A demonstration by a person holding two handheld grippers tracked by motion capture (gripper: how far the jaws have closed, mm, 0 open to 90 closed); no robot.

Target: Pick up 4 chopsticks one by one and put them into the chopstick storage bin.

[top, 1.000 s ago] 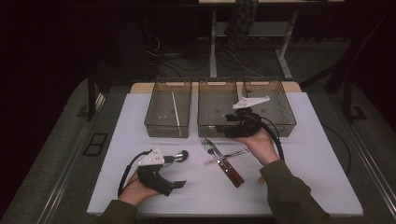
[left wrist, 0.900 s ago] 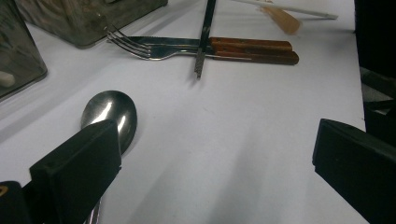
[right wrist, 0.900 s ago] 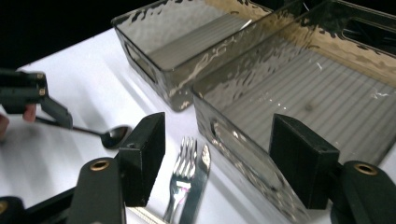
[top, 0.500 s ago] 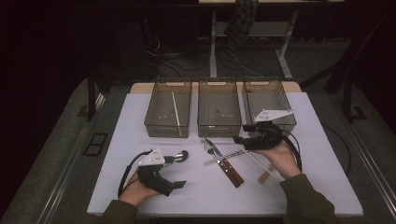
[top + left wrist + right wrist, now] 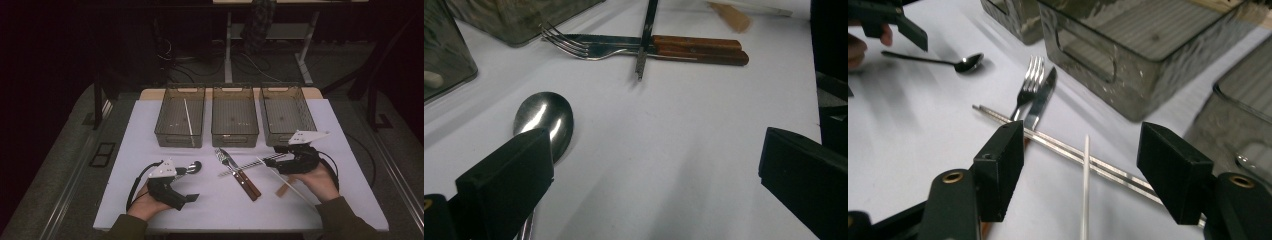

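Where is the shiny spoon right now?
In the high view the spoon lies on the white table, left of the fork, right at the left gripper, in front of the left bin.

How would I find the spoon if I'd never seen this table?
Start at the left one of three grey see-through bins on the white table. Come toward the person to the left gripper: the shiny metal spoon lies beside it, alone, its bowl round, unlike the wooden-handled fork and knife.
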